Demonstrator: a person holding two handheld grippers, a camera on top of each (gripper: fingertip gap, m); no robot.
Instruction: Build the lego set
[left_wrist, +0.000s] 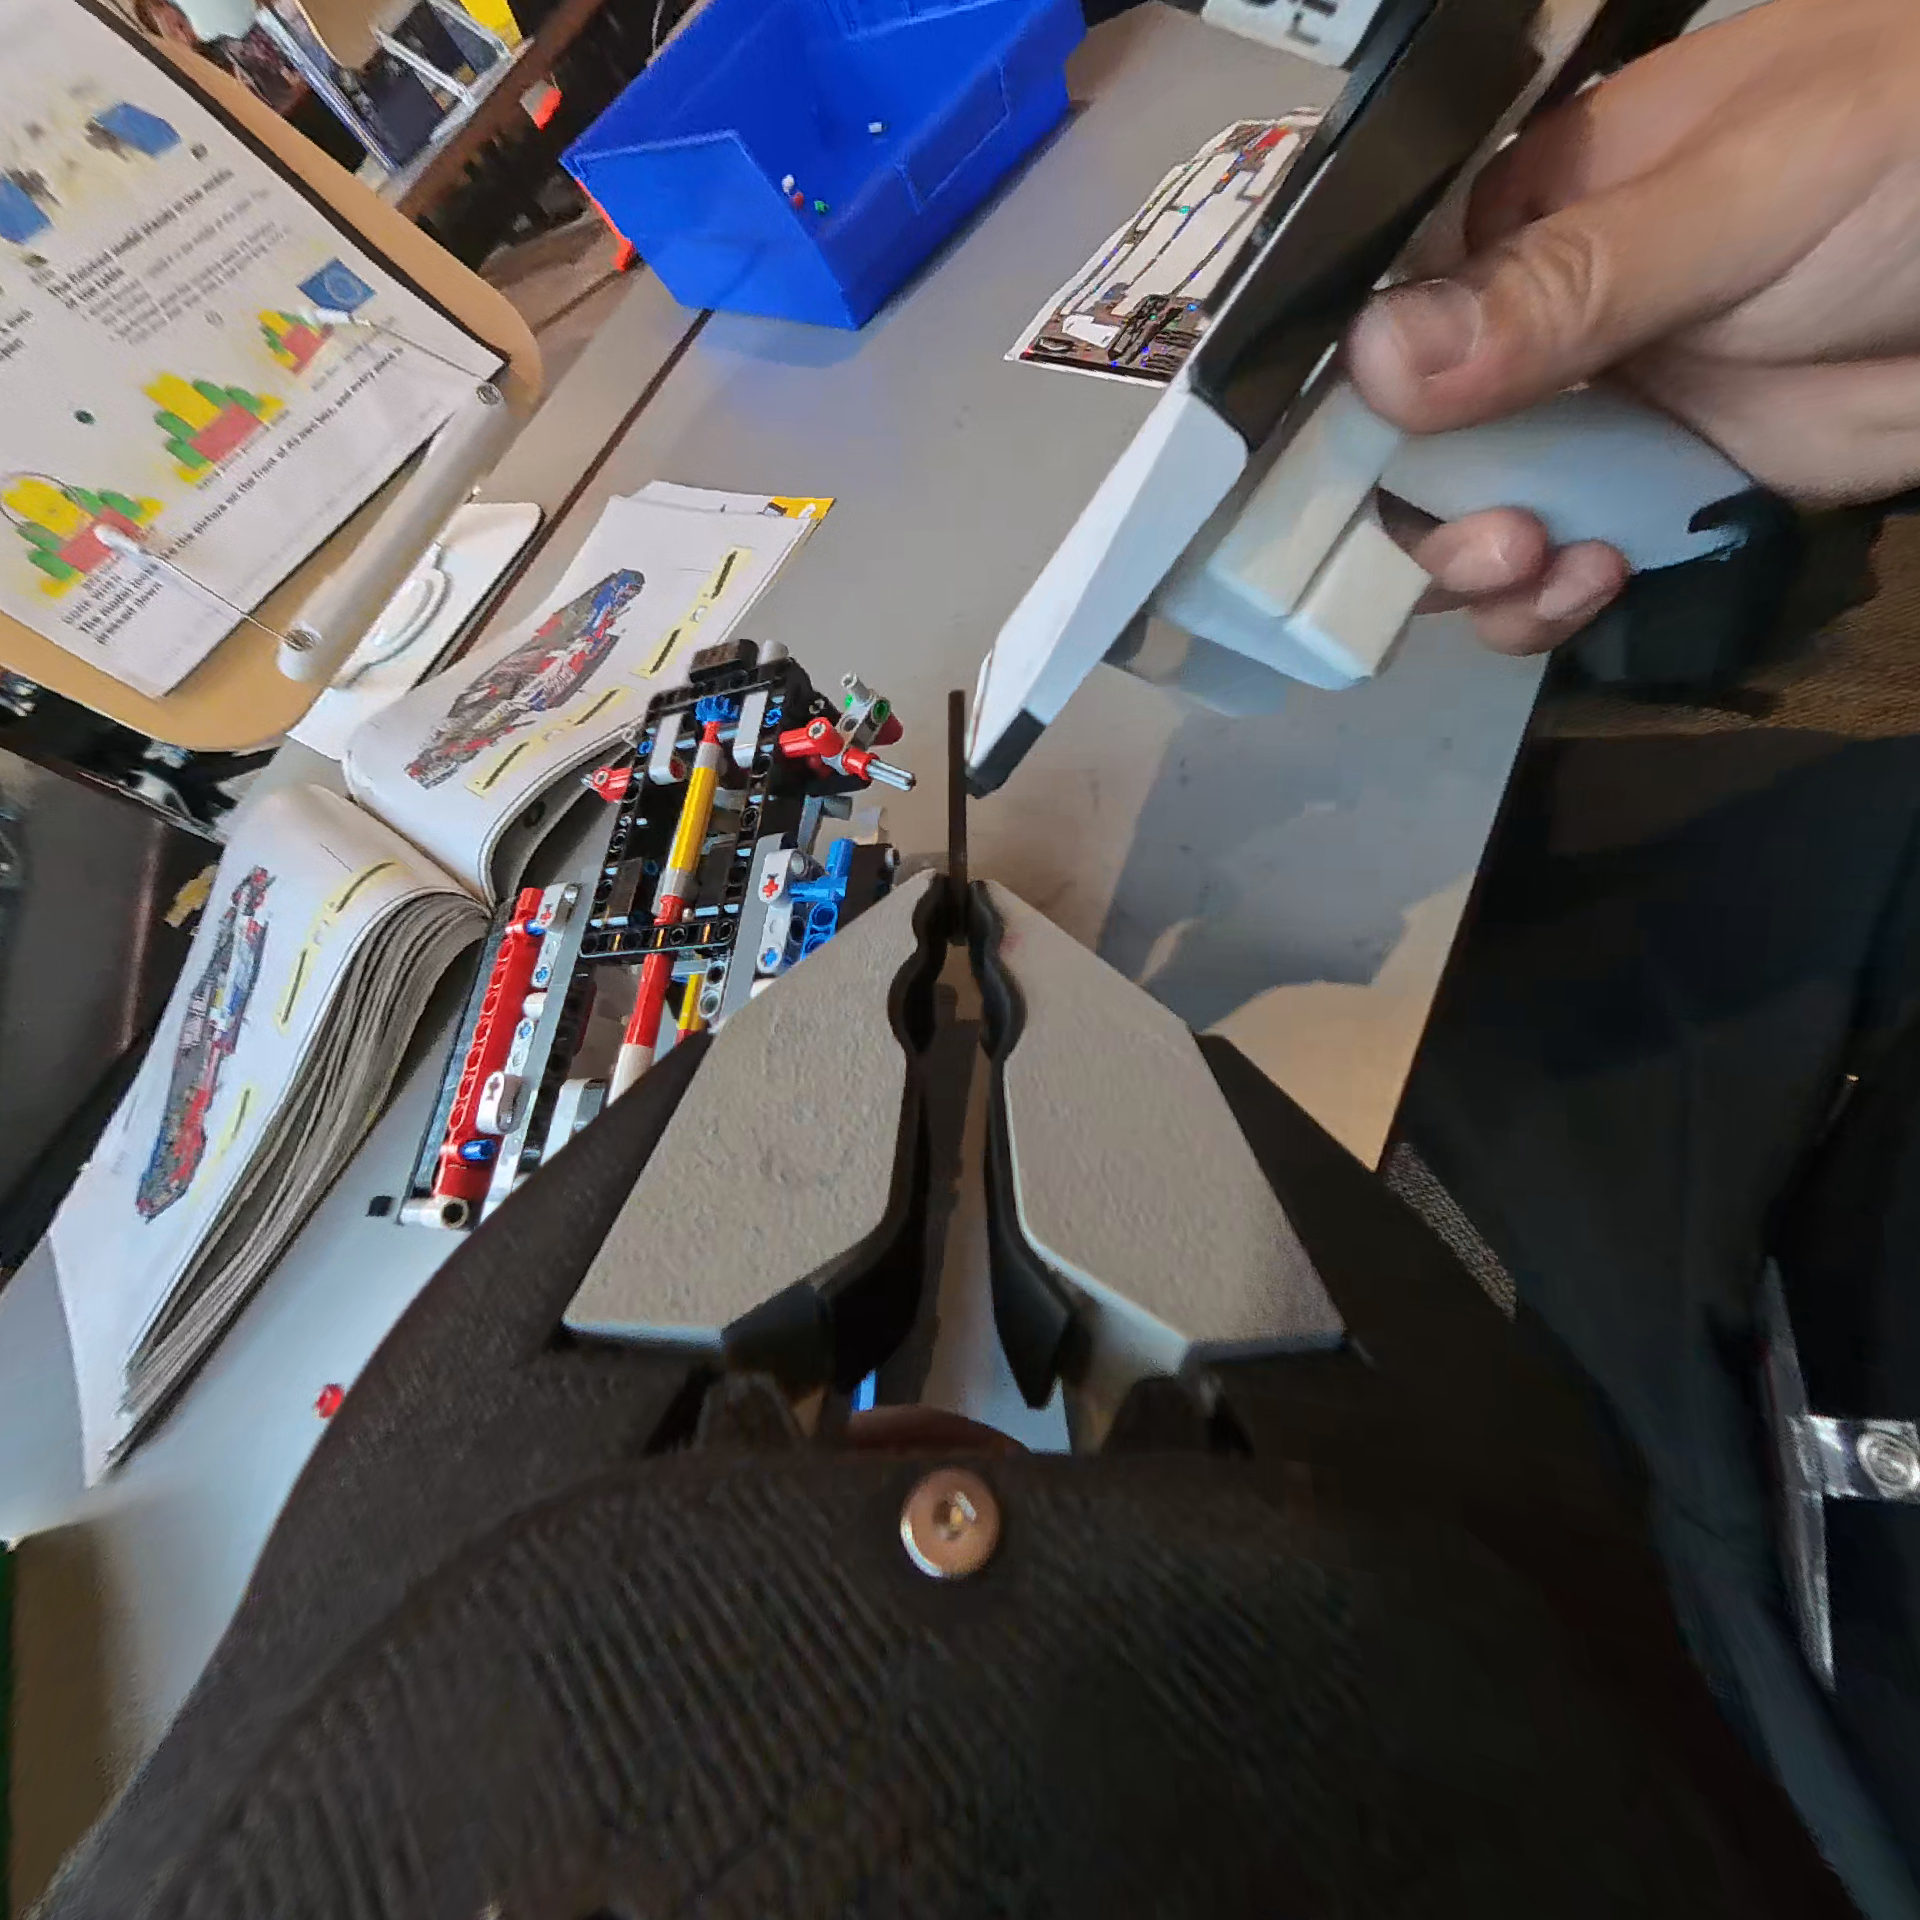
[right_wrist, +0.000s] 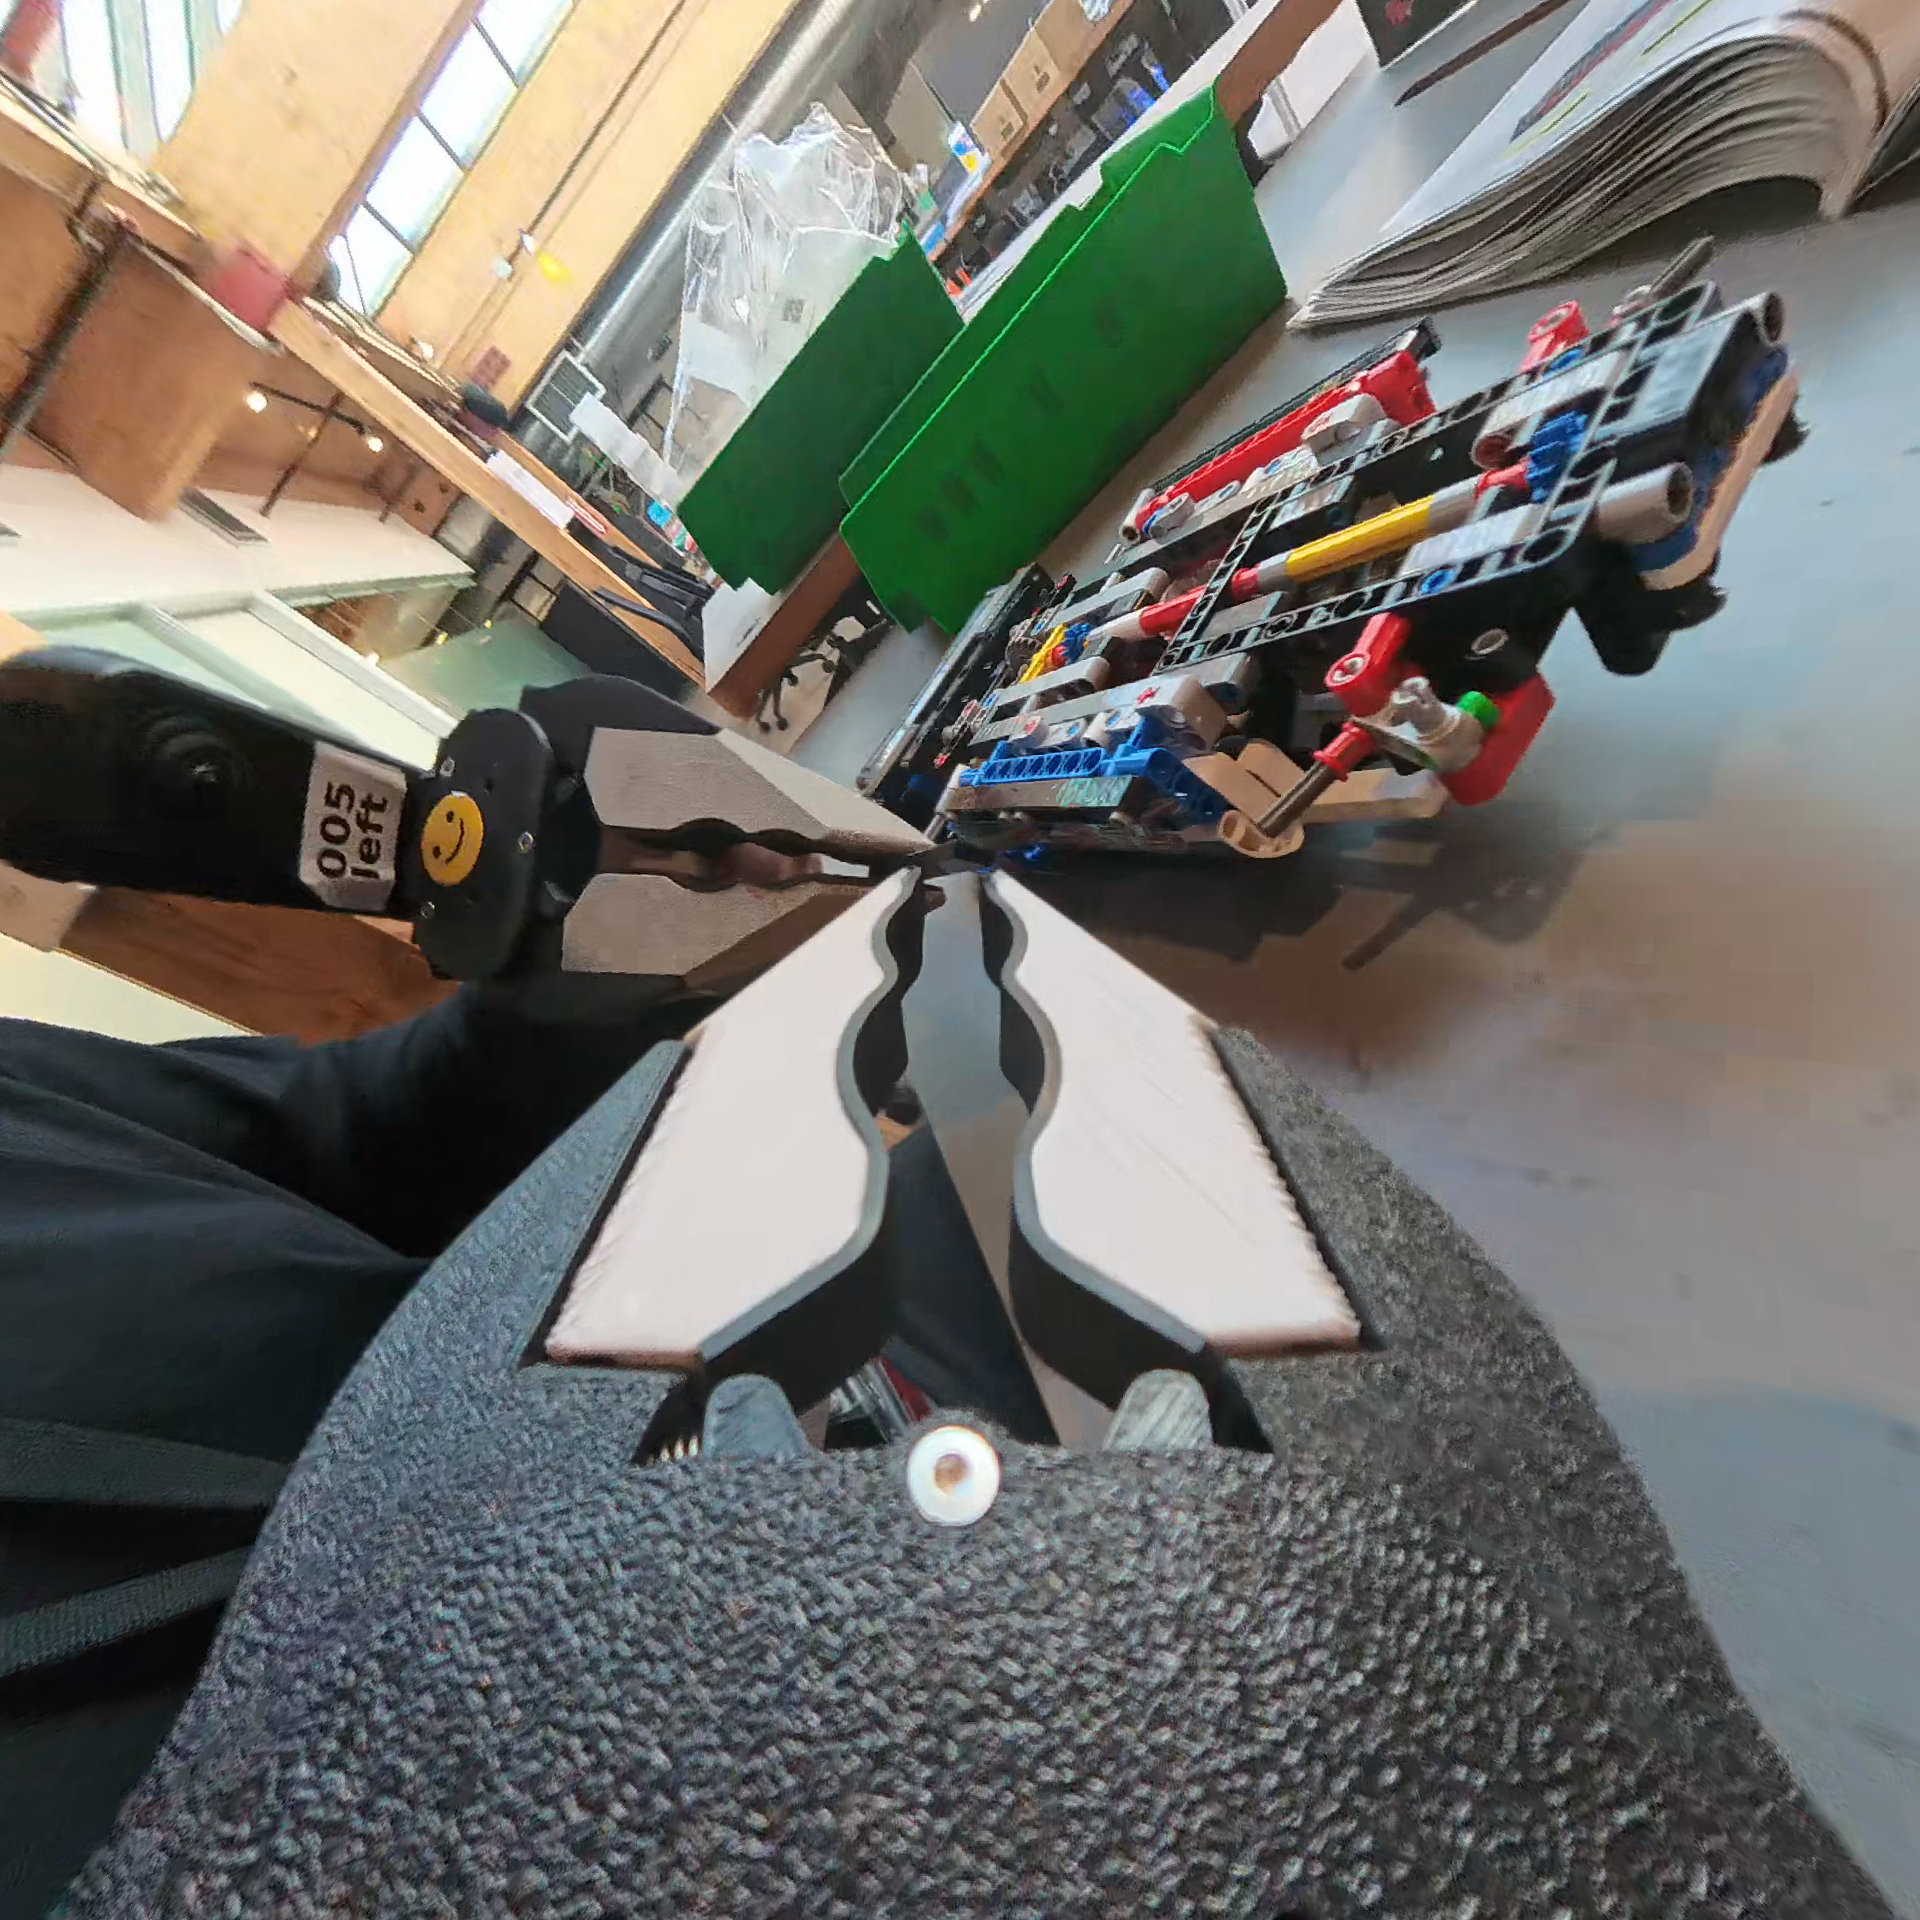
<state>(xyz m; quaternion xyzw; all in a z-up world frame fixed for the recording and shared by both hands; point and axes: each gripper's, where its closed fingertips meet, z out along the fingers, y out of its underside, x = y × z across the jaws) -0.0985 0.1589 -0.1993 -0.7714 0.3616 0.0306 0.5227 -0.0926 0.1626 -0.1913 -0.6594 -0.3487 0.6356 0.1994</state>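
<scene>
Black axle (left_wrist: 957, 800) pinched in my left gripper (left_wrist: 958, 914), standing toward 12 o'clock past the tips.
My right gripper (right_wrist: 948, 888) sits narrowly parted and empty, its tips just beside the axle's free end in the left wrist view. The lego chassis (left_wrist: 665, 883) lies at 10 o'clock from my left tips, long axis running 7 to 1, so I judge the left is nearer.
</scene>
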